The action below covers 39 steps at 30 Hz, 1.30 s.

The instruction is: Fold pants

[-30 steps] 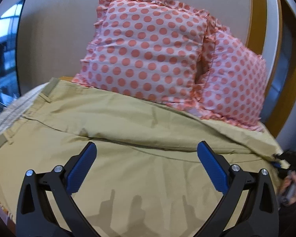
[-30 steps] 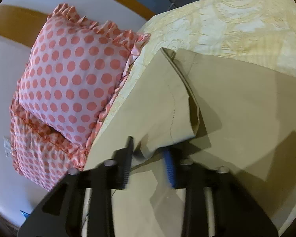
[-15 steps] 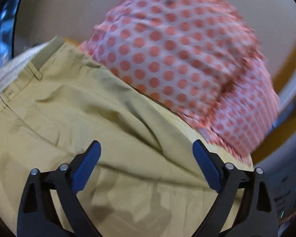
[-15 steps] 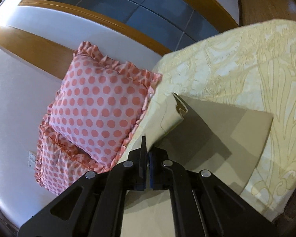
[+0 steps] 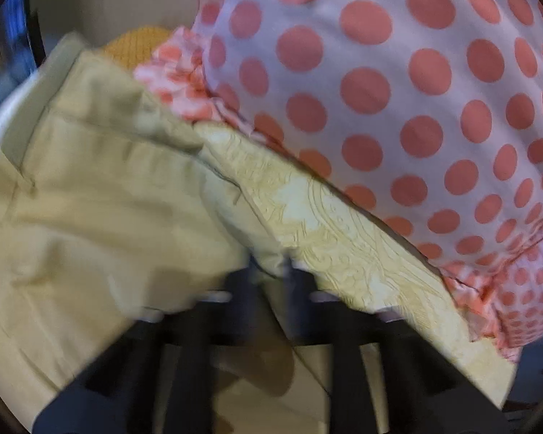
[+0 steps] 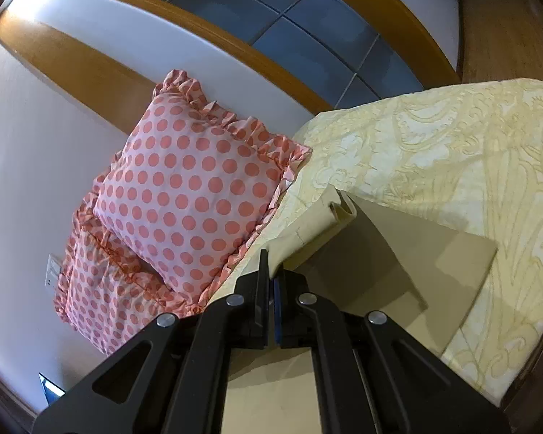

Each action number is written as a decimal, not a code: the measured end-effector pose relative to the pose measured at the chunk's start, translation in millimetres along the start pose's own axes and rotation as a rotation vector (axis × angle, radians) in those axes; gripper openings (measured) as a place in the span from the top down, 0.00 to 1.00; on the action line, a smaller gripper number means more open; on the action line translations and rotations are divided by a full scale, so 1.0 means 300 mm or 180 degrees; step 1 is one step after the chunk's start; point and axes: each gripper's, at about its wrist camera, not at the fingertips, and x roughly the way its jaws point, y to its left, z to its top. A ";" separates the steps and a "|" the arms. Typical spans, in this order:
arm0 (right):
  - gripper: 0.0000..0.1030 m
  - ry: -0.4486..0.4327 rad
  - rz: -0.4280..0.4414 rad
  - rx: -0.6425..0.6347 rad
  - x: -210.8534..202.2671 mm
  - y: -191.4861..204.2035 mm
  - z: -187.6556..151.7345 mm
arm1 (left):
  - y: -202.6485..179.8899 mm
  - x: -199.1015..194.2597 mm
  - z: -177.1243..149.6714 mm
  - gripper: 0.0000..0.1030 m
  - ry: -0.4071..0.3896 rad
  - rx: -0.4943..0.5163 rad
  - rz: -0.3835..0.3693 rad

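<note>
Both your grippers pinch the tan pants beside the polka-dot pillow.

Your left gripper (image 5: 269,271) has its jaws drawn narrow on a fold of the pants (image 5: 101,209), just below the polka-dot pillow (image 5: 398,108); that view is smeared with motion, so the fingertips and the exact bite are hard to make out. The pants spread away from the pillow to the left, their waistband running out of the picture. Your right gripper (image 6: 269,271) is clamped tight on a thin edge of the pants (image 6: 398,253), next to the pillow's (image 6: 195,195) ruffled edge, with the hem corner curling up past the fingers. The rest of the garment lies flat on the cream bedspread (image 6: 452,152), partly hidden under your gripper's black frame. A second dotted pillow (image 6: 101,289) sits behind the first, half covered by it.
</note>
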 end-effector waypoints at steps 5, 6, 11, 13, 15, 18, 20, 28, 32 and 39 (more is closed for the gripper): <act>0.98 0.0032 0.0097 -0.0010 -0.004 -0.009 0.026 | 0.114 -0.291 -0.115 0.97 -0.0675 0.0101 -0.0446; 0.98 0.0003 0.0116 -0.0043 -0.016 -0.008 0.033 | 0.153 -0.377 -0.156 0.97 -0.0790 0.0088 -0.0593; 0.98 -0.0091 0.0124 -0.0086 -0.051 -0.046 0.049 | 0.417 -0.687 -0.484 0.96 -0.1076 0.0000 -0.0933; 0.98 -0.0020 0.0006 -0.0041 -0.045 -0.084 0.042 | 0.495 -0.694 -0.611 0.96 -0.1003 -0.0083 -0.0921; 0.98 0.0058 -0.0107 -0.0014 -0.036 -0.116 0.028 | 0.564 -0.672 -0.727 0.96 -0.0895 -0.0148 -0.0859; 0.98 0.0153 -0.0219 0.0139 -0.032 -0.177 0.007 | 0.616 -0.646 -0.816 0.95 -0.0811 -0.0203 -0.0790; 0.98 0.0166 -0.0219 0.0200 -0.043 -0.198 0.001 | 0.636 -0.636 -0.837 0.95 -0.0818 -0.0241 -0.0811; 0.98 0.0095 -0.0248 0.0285 -0.123 -0.227 -0.011 | 0.637 -0.664 -0.939 0.96 -0.0954 -0.0093 -0.0686; 0.98 0.0109 -0.0314 0.0239 -0.127 -0.241 -0.011 | 0.656 -0.655 -0.957 0.96 -0.0935 -0.0086 -0.0712; 0.98 0.0154 -0.0396 0.0188 -0.124 -0.272 -0.021 | 0.679 -0.674 -1.013 0.95 -0.0979 0.0034 -0.0729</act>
